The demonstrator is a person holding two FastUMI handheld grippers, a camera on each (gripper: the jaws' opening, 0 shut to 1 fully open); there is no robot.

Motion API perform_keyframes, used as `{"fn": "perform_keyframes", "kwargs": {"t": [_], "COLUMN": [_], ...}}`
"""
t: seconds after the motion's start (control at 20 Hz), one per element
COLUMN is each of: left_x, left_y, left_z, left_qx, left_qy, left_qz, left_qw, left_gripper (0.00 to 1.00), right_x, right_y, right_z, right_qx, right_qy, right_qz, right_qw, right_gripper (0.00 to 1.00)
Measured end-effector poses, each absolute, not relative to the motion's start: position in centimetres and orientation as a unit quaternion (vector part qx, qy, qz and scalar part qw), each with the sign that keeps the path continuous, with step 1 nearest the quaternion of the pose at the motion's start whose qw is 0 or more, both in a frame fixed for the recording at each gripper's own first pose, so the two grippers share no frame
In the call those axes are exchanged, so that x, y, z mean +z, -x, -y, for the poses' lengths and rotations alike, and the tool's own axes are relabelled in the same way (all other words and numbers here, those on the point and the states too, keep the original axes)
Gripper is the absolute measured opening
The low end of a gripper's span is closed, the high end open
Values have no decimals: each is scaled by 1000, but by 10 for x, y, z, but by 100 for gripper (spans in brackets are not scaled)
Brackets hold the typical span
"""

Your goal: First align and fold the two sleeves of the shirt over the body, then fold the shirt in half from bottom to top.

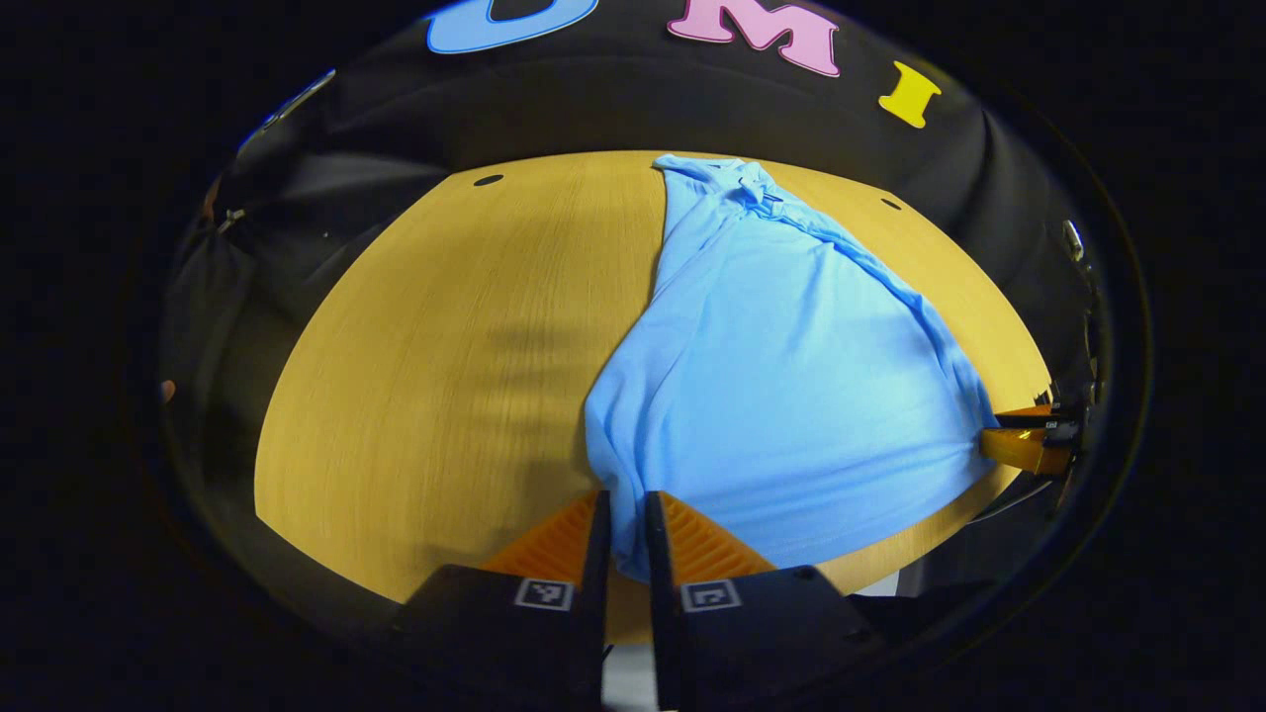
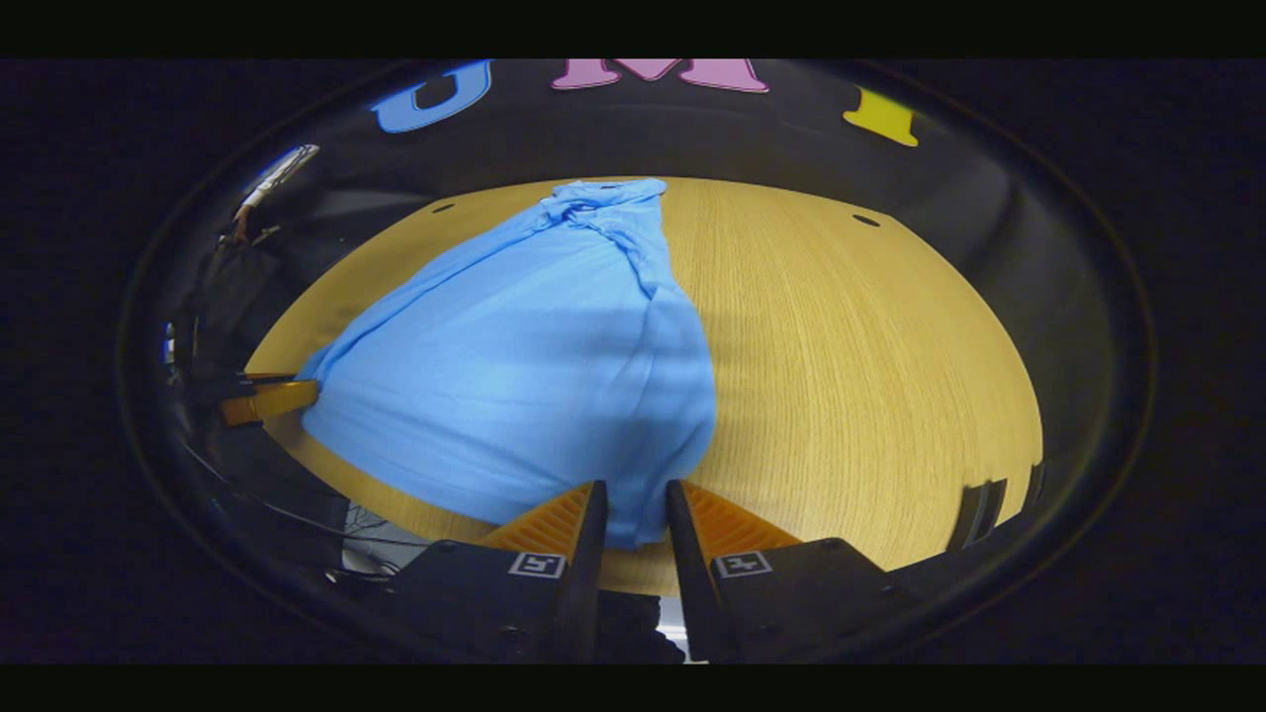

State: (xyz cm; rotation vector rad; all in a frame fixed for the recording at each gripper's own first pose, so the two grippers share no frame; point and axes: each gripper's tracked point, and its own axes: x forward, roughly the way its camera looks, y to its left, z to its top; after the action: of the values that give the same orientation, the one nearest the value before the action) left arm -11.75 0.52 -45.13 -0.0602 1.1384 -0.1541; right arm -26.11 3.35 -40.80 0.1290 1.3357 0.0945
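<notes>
A light blue shirt (image 1: 781,376) lies lengthwise on the wooden table (image 1: 445,376), collar at the far end, its sleeves folded in along the sides. My left gripper (image 1: 625,514) is shut on the shirt's near bottom-left corner, with cloth pinched between its fingers. The right gripper (image 1: 1024,440) shows at the shirt's far bottom corner. In the right gripper view the shirt (image 2: 534,366) stretches away over the table (image 2: 860,376). There my right gripper (image 2: 633,504) is shut on the hem's right corner. The left gripper (image 2: 267,399) shows at the left corner.
The round table's near edge runs just under both grippers. Bare wood lies to the left of the shirt in the left gripper view and to its right in the right gripper view. Small dark holes (image 1: 488,180) (image 2: 865,220) mark the table's far side.
</notes>
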Motion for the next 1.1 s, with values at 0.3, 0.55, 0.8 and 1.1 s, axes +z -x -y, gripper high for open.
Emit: {"fn": "perform_keyframes", "kwargs": {"t": [0.3,0.55,0.8,1.1], "left_x": [-450,-436,-394,-373], "left_y": [116,111,57,-53], "left_z": [-5,0,-3,-5], "left_qx": [-68,-70,-64,-56], "left_qy": [26,31,59,60], "left_qz": [-536,-528,-481,-433], "left_qw": [841,846,873,898], "left_gripper": [7,6,6,6], "right_x": [-406,-397,-367,-360], "right_y": [257,245,180,72], "right_z": [-35,-33,-19,6], "right_qx": [34,25,16,-3], "right_qy": [-82,-108,-114,-123], "right_qz": [-604,-585,-529,-474], "right_qw": [792,804,841,872], "right_gripper": [2,0,5,5]}}
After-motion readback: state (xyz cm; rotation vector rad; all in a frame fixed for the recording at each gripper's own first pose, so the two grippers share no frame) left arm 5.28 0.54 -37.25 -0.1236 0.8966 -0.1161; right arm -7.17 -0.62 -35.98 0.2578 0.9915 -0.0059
